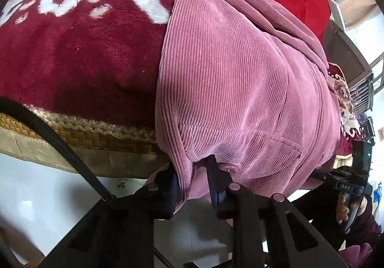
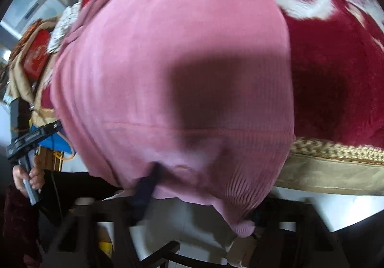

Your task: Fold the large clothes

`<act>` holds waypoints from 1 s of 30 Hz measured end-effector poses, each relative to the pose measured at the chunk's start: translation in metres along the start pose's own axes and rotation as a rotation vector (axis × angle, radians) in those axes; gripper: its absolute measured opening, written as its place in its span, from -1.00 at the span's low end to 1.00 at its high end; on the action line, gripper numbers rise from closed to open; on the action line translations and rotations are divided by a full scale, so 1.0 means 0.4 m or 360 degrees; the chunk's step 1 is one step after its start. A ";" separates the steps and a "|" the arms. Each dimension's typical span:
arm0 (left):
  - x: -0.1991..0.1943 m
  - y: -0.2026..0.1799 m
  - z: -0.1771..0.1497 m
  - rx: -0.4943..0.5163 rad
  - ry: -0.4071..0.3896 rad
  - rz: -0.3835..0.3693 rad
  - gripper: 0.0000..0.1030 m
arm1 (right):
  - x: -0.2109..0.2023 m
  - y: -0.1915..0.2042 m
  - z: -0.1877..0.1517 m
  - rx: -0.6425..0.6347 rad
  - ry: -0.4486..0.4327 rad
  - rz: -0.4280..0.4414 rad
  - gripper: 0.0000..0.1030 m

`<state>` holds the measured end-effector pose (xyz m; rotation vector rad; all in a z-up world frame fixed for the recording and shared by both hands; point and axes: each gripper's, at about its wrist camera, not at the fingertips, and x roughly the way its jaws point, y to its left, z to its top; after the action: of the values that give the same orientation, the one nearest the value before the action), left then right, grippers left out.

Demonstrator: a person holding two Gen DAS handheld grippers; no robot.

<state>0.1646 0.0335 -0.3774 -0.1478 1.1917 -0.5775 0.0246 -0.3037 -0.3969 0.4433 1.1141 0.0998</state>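
Note:
A large pink corduroy garment (image 1: 228,71) lies on a bed and hangs over its near edge. My left gripper (image 1: 194,179) is shut on the garment's near hem, with ribbed fabric bunched between its fingers (image 1: 214,181). In the right wrist view the same garment (image 2: 168,52) fills the frame, blurred. My right gripper (image 2: 201,186) is pinched on the hem, with the left finger (image 2: 146,186) pressing into the cloth and the right finger hidden under a hanging fold. Each gripper shows at the edge of the other's view, my right gripper (image 1: 348,186) and my left gripper (image 2: 26,140).
A dark red plush blanket (image 1: 79,56) with white flowers covers the bed, with a gold braided border (image 1: 96,128) at the edge. White floor (image 1: 60,196) lies below. Red cushions and clutter (image 2: 36,52) sit at the far left of the right wrist view.

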 end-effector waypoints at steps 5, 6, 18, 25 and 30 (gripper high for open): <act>0.052 0.039 0.026 -0.0055 0.0127 0.0009 0.04 | -0.029 0.010 -0.006 -0.0022 0.0015 0.0036 -0.55; 0.055 0.032 0.026 -0.0023 0.0124 0.0014 -0.14 | -0.030 0.010 -0.007 -0.0019 0.0013 0.0043 -0.56; -0.117 -0.048 0.011 0.0117 -0.0117 -0.0386 -0.92 | -0.227 0.104 -0.006 -0.0264 -0.0008 0.0223 -0.75; -0.266 -0.073 0.091 0.0113 -0.0329 -0.0547 -0.92 | -0.347 0.130 0.088 -0.0224 -0.0289 0.0500 -0.77; -0.363 -0.053 0.227 0.0018 -0.0434 -0.0622 -0.92 | -0.404 0.125 0.229 -0.0170 -0.0507 0.0530 -0.77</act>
<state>0.2038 0.0705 -0.2135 -0.4425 0.8968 -0.8756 0.0405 -0.3331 -0.2076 0.5260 0.7117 0.3666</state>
